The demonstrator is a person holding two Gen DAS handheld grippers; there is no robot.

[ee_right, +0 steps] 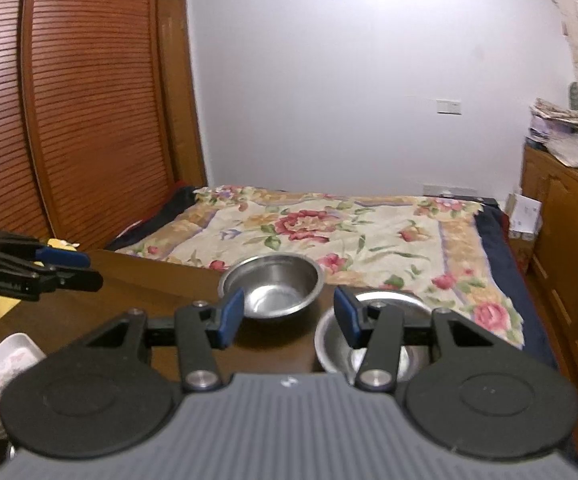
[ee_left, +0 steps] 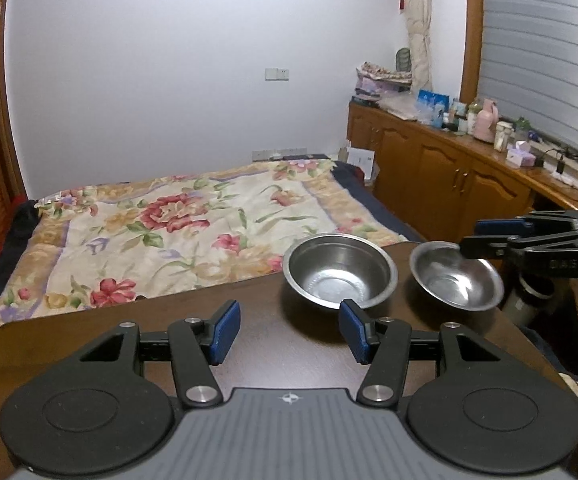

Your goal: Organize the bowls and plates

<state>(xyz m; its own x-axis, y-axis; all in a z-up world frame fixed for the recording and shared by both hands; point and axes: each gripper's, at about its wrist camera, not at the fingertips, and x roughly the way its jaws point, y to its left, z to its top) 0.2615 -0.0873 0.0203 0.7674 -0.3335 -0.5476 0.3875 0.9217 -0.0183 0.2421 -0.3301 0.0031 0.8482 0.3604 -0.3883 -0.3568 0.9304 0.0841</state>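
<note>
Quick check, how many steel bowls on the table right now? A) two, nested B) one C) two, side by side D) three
C: the left wrist view shows the larger steel bowl and the smaller steel bowl standing apart, side by side, on the brown table; neither sits inside the other.

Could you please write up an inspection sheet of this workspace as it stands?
Surface: dark wooden table, bare in the middle.
Job's things: two steel bowls, larger bowl and smaller bowl, side by side and apart at the far edge, both upright and empty; white dish at the table's left side.
Clutter: nothing seen on the table.
Grippers: left gripper open, nothing between its pads; right gripper open, nothing between its pads, over the smaller bowl.
Cables: charger and cable on the sideboard top.
Surroundings: bed with floral blanket beyond the table; wooden sideboard crowded with bottles and boxes; louvred wardrobe doors.
</note>
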